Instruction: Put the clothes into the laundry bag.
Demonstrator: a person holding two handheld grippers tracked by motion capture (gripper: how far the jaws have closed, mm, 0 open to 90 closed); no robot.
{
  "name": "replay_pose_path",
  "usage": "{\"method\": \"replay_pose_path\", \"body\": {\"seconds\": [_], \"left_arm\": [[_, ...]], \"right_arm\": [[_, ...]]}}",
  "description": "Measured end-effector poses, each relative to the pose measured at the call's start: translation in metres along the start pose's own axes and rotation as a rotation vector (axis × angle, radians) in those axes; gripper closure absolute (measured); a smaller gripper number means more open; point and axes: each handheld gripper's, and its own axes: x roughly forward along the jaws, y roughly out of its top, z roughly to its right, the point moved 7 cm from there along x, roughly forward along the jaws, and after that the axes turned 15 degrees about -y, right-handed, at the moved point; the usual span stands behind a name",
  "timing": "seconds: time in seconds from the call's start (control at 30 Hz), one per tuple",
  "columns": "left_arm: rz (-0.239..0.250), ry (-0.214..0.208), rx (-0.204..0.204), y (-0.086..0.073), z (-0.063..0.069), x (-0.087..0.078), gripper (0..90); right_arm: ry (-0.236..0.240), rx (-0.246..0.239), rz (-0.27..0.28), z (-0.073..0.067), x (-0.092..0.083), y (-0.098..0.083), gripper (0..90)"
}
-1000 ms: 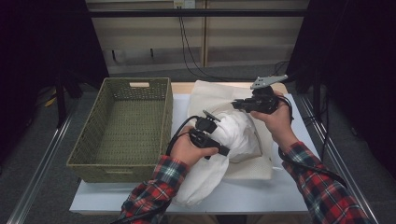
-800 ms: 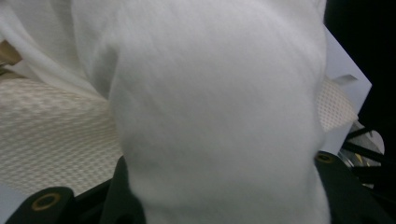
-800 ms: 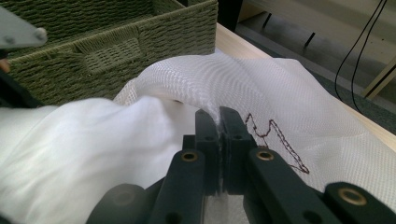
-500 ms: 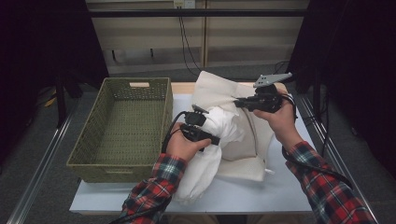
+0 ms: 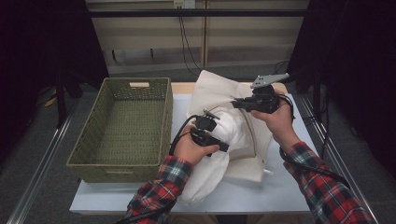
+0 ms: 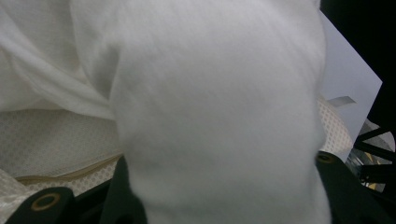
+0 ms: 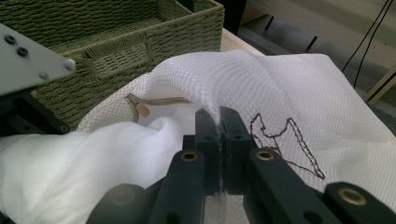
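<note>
Grippers clamp mesh bag (image 5: 219, 91) (right) and white cloth (image 6: 215, 112)

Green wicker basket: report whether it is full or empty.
Empty. The high view shows the bare woven floor of the green wicker basket; nothing lies in it.

White rectangular desk (image 5: 289, 186) with a pale wooden far edge, grey floor (image 5: 37, 154) on both sides, metal floor rails (image 5: 39, 172), beige panelled back wall (image 5: 154, 37) with black cables (image 5: 187, 42) hanging, dark surroundings either side.
</note>
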Motion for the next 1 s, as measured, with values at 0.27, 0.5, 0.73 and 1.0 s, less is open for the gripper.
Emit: {"method": "replay_pose_path", "body": {"seconds": [0.27,0.5,0.73,1.0], "left_arm": [[0.023,0.036,-0.045,0.001,-0.015,-0.001,54.5],[0.017,0.051,-0.058,-0.001,-0.021,0.002,54.5],[0.019,0.035,-0.033,0.004,-0.012,0.002,54.5],[0.065,-0.014,0.002,0.025,0.008,-0.005,54.3]], "right_arm": [[-0.005,0.000,0.008,0.004,-0.007,0.004,87.4],[-0.016,-0.001,0.004,0.009,-0.010,0.005,87.3],[-0.007,-0.002,0.004,0.003,-0.006,0.005,87.3],[0.005,-0.005,0.007,-0.002,-0.004,0.006,87.4]]}}
